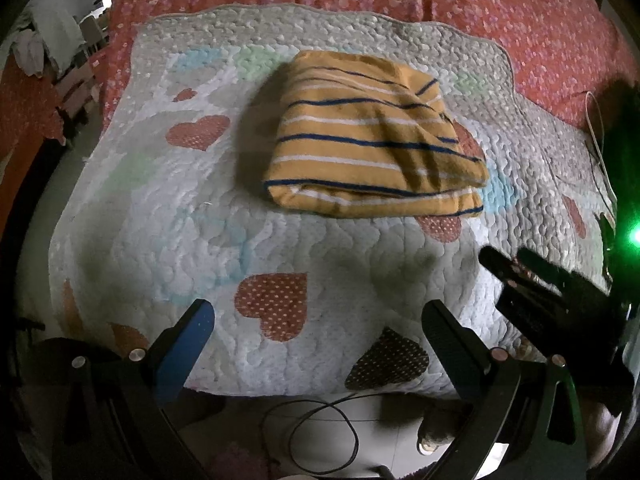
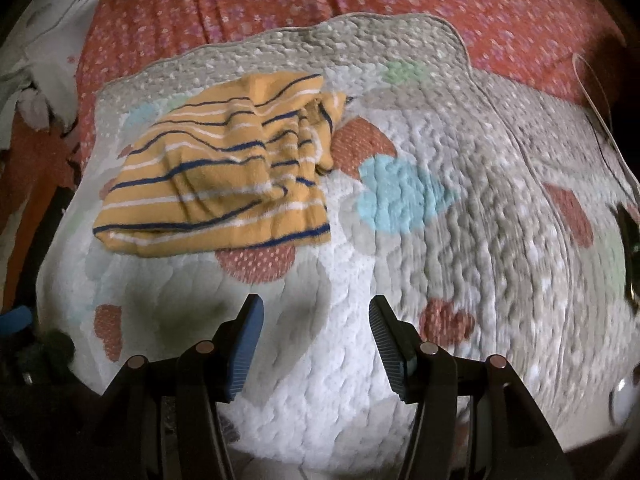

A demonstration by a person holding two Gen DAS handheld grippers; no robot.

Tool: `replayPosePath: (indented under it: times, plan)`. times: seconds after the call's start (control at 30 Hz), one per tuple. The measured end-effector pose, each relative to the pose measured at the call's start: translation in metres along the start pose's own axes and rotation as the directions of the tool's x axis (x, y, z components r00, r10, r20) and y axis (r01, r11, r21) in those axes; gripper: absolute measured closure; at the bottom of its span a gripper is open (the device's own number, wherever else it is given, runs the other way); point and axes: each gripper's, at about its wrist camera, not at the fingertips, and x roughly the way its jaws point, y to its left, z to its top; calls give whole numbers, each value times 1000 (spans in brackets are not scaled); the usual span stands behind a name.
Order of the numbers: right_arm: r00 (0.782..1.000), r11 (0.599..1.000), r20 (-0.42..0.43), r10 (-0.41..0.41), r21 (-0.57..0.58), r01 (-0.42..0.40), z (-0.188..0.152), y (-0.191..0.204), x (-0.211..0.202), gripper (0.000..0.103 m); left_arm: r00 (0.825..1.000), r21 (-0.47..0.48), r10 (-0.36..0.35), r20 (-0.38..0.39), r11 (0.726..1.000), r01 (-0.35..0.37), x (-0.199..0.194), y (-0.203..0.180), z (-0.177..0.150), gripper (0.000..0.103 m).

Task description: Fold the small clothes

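A small orange garment with navy and white stripes [image 1: 372, 136] lies folded into a thick rectangle on a white quilted mat with hearts [image 1: 200, 208]. It also shows in the right wrist view [image 2: 224, 168], up and to the left. My left gripper [image 1: 318, 320] is open and empty, held above the mat's near edge, well short of the garment. My right gripper [image 2: 316, 320] is open and empty above the mat, to the right of the garment. The right gripper also shows at the right of the left wrist view [image 1: 532, 284].
The mat [image 2: 460, 240] lies on a red flowered bedspread [image 1: 480, 4]. A black cable [image 1: 320, 436] loops on the floor below the mat's near edge. A thin white cord [image 1: 596, 128] runs along the right. Clutter and cloth sit at far left [image 1: 48, 48].
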Motion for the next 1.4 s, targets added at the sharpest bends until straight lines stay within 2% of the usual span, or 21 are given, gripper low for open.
replayPosePath:
  times: [0.23,0.33,0.53,0.7,0.87,1.03,1.17,1.23,1.33,1.4]
  plan:
    - [1000,999,18,-3,-47,4,-20,29,-38,44,997,-86,-1,80,996,8,-37,35,-2,0]
    - [999,996,36,1,-92,3,-23,44,-49,40,995,-106,-14,97,994,24,-43,47,-4,0]
    - [1000,989,-15,-21,-143,19,-30,64,-38,39,998,-164,-29,49,986,37,-23,68,-8,0]
    - [996,989,-70,-51,-140,41,-19,67,-16,39,999,-192,-29,27,981,34,-8,82,0,0]
    - [992,987,-77,-104,-132,93,-13,68,-9,39,999,-187,-46,-1,981,45,3,93,10,0]
    - [986,982,-81,-145,-134,133,-13,71,-14,39,998,-140,-55,-18,989,52,3,96,21,0]
    - [984,985,-90,-153,-90,145,-12,64,-11,39,999,-50,-35,19,998,36,-7,94,26,0]
    - [982,985,-106,-156,-86,147,-14,61,-10,39,997,-9,-6,73,1000,7,-17,93,27,0]
    - [984,984,-83,-158,-97,150,-16,57,-16,39,996,-7,1,91,1000,0,-21,96,29,0]
    - [987,985,-69,-145,-108,138,-15,56,-19,39,997,-41,0,83,999,4,-20,96,28,0]
